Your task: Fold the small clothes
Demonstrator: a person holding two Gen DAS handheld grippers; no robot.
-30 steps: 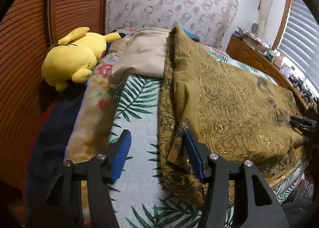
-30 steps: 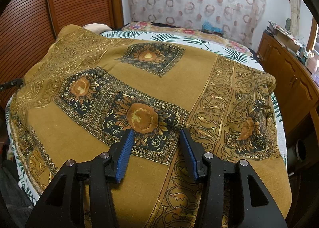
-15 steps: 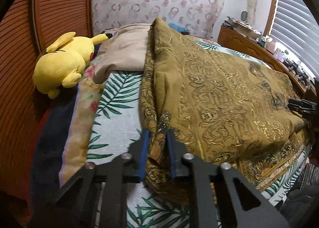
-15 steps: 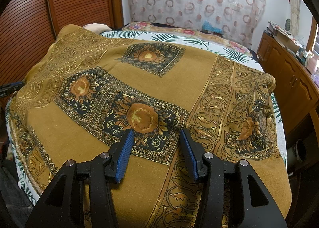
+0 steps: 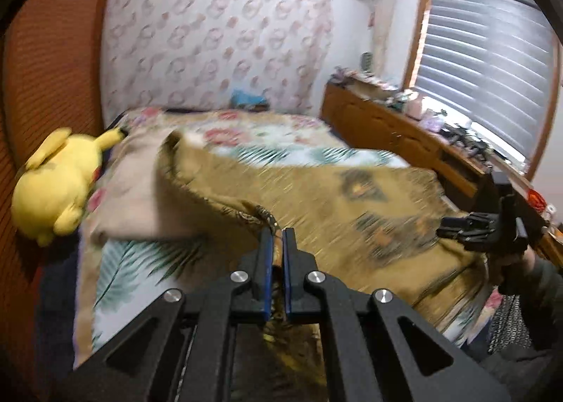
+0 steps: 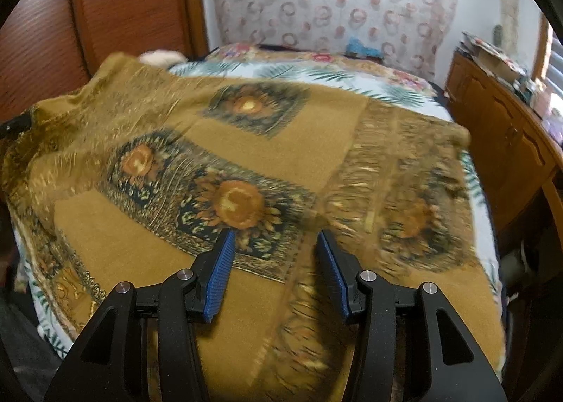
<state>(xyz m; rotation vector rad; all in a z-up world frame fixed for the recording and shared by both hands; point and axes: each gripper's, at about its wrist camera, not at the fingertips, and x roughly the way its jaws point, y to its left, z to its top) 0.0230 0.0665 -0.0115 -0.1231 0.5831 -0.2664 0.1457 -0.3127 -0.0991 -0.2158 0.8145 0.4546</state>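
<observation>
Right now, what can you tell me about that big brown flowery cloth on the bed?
The sunflower-print cloth is thin mustard-brown fabric with dark squares holding orange sunflowers and gold scrollwork borders. It lies spread over the leaf-print bedsheet. The left gripper is shut on its near edge, lifting it into a ridge. The right gripper hovers open above it.

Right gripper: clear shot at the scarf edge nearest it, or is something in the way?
Probably yes. The right gripper is open and hovers over the mustard scarf, with nothing between its fingers and the cloth. The near hem itself is hidden under the gripper body. The left gripper is shut on the scarf's far-side edge.
</observation>
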